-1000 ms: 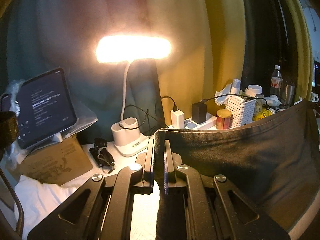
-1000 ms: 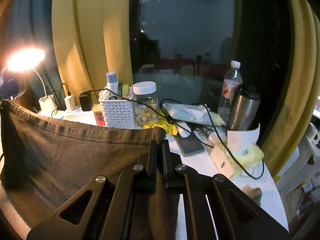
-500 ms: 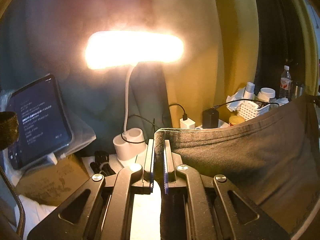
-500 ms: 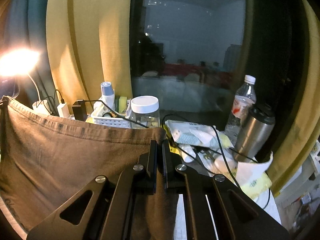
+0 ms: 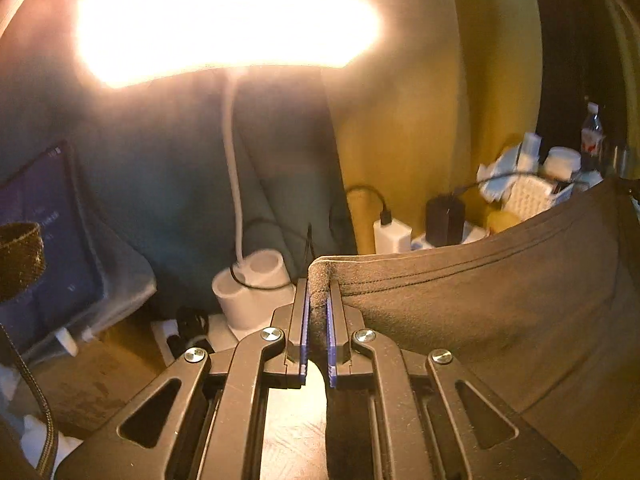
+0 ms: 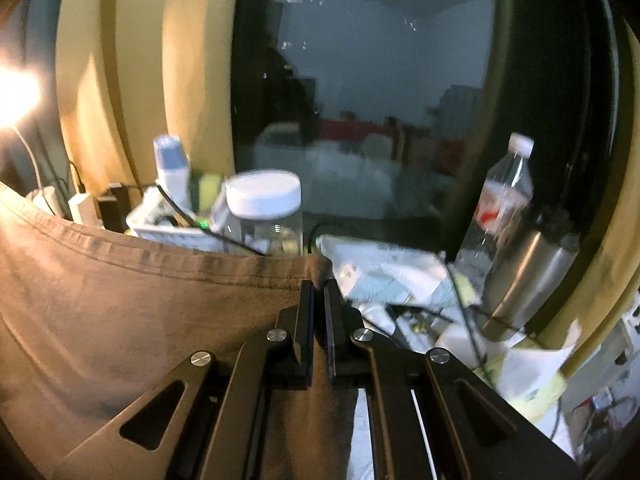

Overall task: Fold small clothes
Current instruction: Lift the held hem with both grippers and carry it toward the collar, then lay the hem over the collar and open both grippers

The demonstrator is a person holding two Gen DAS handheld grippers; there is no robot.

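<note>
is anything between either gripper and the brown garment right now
No. The left gripper and right gripper each already clamp a top corner of the brown garment, which hangs stretched between them; nothing sits in between.

Left gripper [image 5: 318, 292]: fingers pointing toward 12 o'clock, jaws nearly together, pinching the cloth [image 5: 500, 280] corner.
Right gripper [image 6: 318, 294]: fingers toward 12 o'clock, jaws nearly together, pinching the opposite corner, fabric trailing toward 9 o'clock.

Brownish garment [image 6: 120, 300], black gripper [image 6: 318, 292].
</note>
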